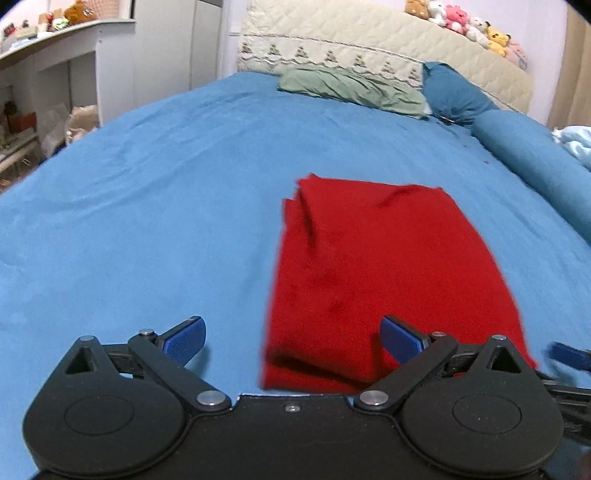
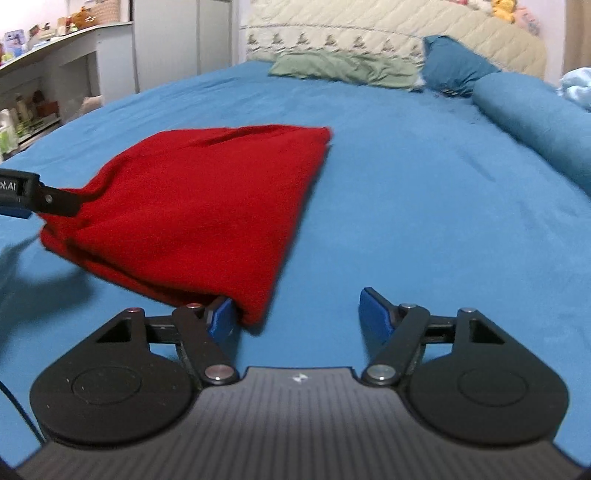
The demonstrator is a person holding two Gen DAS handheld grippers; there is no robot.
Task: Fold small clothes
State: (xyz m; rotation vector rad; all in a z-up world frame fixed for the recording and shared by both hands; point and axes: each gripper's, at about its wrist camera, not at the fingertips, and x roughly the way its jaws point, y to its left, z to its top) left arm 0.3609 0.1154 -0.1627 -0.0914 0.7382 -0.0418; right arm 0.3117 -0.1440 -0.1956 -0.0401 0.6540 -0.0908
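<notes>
A red folded garment (image 1: 388, 266) lies flat on the blue bedsheet (image 1: 147, 206). In the left wrist view my left gripper (image 1: 291, 338) is open, its right finger over the garment's near left corner, its left finger over bare sheet. In the right wrist view the garment (image 2: 199, 206) lies to the left. My right gripper (image 2: 297, 314) is open, its left finger touching the garment's near right corner. A finger of the left gripper (image 2: 33, 195) shows at the garment's left edge; the right gripper's tip (image 1: 565, 354) shows at the left view's right edge.
A green pillow (image 1: 351, 86), a blue pillow (image 1: 454, 92) and a blue bolster (image 1: 532, 155) lie at the head and right side of the bed. Soft toys (image 1: 465, 22) sit on the quilted headboard (image 1: 369, 40). White shelves (image 1: 48, 74) stand to the left.
</notes>
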